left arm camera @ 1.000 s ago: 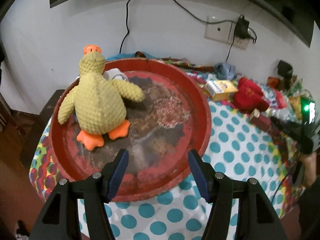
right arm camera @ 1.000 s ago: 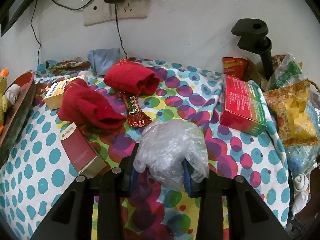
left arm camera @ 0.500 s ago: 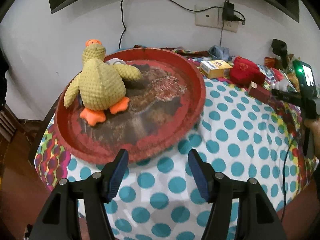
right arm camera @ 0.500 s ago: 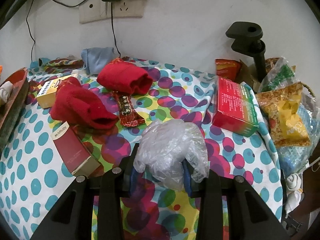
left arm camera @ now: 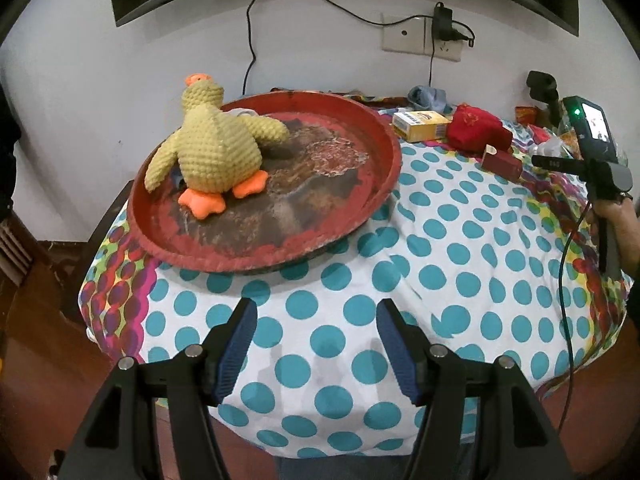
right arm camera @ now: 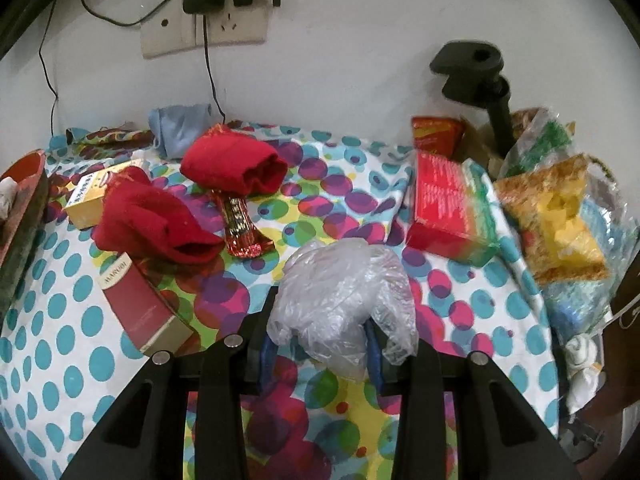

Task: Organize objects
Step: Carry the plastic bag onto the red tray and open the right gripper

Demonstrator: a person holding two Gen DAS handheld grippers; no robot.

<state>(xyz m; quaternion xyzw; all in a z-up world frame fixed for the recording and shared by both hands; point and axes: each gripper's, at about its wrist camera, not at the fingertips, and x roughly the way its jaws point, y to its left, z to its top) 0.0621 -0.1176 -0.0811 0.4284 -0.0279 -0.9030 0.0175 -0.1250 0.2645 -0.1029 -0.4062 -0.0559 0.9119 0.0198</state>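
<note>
R gripper [right arm camera: 320,344] clenched on clear plastic bag [right arm camera: 340,300] above desk [right arm camera: 60,340]; L gripper [left arm camera: 316,344] spread wide, holding nothing, near red tray [left arm camera: 360,216].

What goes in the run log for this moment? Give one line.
left gripper: open, empty | right gripper: shut on crumpled clear plastic bag | yellow plush duck: in round red tray

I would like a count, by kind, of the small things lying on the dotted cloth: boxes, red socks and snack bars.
Boxes: 3: yellow box, dark red box, red and green box
Red socks: 2
Snack bars: 1
Total: 6
</note>
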